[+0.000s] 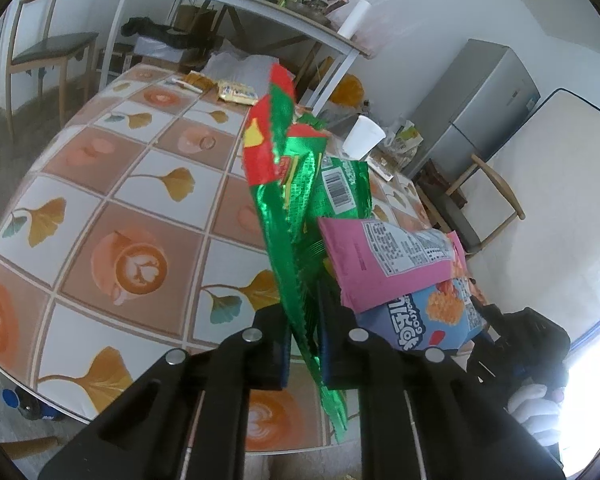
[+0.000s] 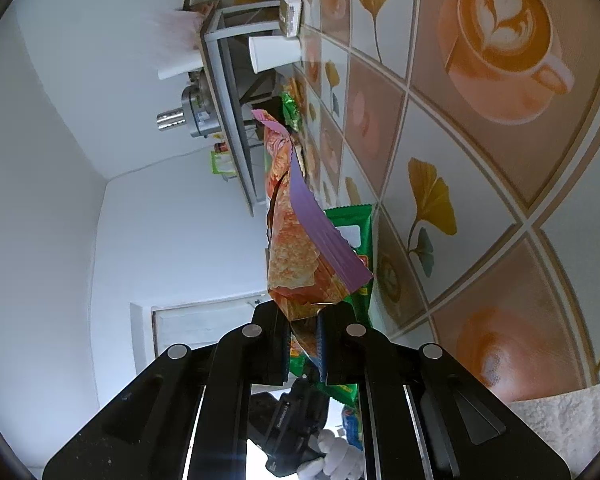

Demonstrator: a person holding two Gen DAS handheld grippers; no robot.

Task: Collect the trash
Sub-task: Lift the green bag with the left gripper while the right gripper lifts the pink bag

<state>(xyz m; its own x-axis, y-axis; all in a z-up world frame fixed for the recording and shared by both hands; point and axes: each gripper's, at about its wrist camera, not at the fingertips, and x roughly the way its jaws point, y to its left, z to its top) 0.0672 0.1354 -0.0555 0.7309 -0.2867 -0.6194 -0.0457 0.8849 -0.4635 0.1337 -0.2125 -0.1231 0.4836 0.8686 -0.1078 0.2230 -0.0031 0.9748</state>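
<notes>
While the round table with its coffee-cup and ginkgo-leaf cloth fills the left wrist view, we see our left gripper above its near edge, jaws pressed together on the crinkled edge of a green and red snack wrapper. The wrapper stands up from the jaws, over the table's right part. Just beside it, further to the right over the table's edge, hang a pink packet and, below that, a blue snack bag. These lead to our right gripper, partly seen there with a white-gloved hand around its handle.

From the right wrist view, where the table appears turned on its side, our right gripper is clamped on an orange chip bag with a purple inner face; a green wrapper lies behind it, toward the table.

On the table's far side stand a white paper cup and some yellow packets. Beyond the table are a shelf table, a wooden chair and a grey fridge.
</notes>
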